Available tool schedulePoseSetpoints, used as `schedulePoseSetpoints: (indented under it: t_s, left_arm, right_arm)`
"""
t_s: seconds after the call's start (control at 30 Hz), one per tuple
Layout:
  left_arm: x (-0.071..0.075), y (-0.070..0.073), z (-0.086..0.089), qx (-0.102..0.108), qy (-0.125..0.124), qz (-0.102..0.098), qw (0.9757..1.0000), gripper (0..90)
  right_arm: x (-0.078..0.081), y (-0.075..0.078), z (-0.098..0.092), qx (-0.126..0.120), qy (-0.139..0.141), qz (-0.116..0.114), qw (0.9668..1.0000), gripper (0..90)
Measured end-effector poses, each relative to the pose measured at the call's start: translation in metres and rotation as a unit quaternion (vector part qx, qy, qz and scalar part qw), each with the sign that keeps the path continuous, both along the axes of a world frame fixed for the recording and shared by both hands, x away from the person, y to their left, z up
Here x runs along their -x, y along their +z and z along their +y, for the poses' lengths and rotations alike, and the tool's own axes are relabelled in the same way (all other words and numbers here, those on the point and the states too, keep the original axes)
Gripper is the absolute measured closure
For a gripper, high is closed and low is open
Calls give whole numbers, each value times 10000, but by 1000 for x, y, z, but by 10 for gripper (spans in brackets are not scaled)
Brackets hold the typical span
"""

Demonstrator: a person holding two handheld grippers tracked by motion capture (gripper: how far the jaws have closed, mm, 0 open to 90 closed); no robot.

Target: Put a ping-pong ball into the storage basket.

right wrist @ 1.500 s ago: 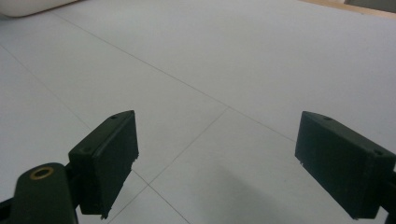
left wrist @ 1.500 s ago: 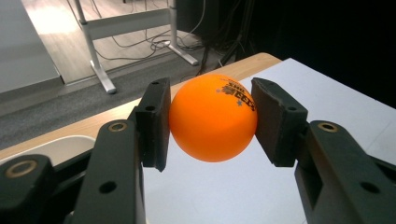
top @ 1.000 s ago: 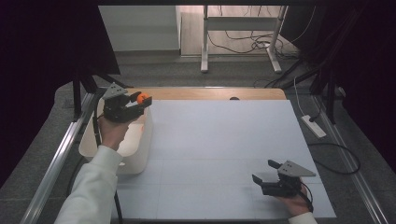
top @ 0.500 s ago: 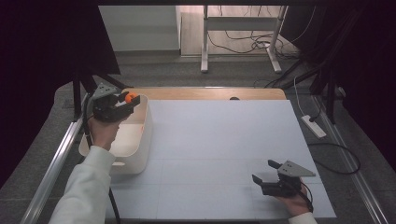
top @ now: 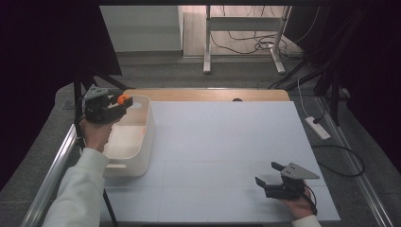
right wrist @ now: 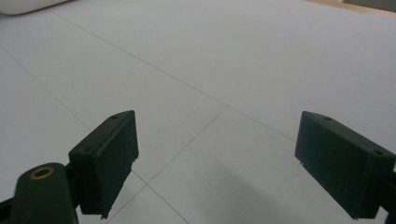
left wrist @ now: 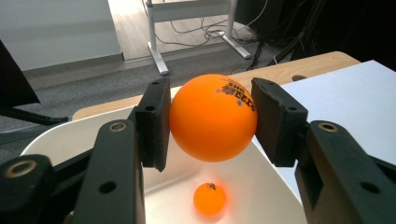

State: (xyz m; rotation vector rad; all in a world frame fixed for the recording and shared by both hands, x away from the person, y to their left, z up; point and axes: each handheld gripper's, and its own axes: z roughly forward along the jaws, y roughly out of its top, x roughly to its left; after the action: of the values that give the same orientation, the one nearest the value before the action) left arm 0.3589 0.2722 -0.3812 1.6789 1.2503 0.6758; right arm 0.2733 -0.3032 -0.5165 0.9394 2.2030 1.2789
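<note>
An orange ball (left wrist: 212,116) with black print sits between the jaws of my left gripper (left wrist: 210,119), which is shut on it. In the high view that gripper (top: 124,100) hangs over the white bin (top: 144,142) at the table's left, the orange ball (top: 124,99) at its tip. A second orange ball (left wrist: 209,199) lies on the floor of the white bin (left wrist: 60,135). My right gripper (top: 267,174) rests low near the front right of the table, open. Its jaws (right wrist: 219,163) stand wide apart over bare white board.
The white board (top: 227,142) covers most of the wooden table (top: 208,94). A metal rail (top: 47,175) runs along the left side. A white power strip (top: 318,127) and cables lie on the floor at the right, and a desk frame (top: 241,28) stands beyond.
My left gripper has carried the orange ball leftward and a little lower, further over the bin. The right gripper has stayed where it was.
</note>
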Motion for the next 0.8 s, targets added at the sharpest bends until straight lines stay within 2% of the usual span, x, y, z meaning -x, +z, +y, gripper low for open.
schedulePoseSetpoints:
  t_s: [0.13, 0.43, 0.6, 0.8]
  left_arm:
    - [-4, -2, -3, -34, -24, 84, 10000, 501]
    - [-17, -12, -7, -175, -38, 454, 9988, 500]
    - [-27, -20, -7, -173, -15, 747, 9971, 499]
    - [-33, -28, -8, -206, 49, 986, 9949, 499]
  right_arm:
    - [0, 0, 0, 1, 3, 6, 10000, 129]
    - [0, 0, 0, 5, 5, 12, 10000, 129]
    - [0, 0, 0, -12, 3, 12, 10000, 129]
    - [0, -1, -1, 3, 11, 9, 10000, 129]
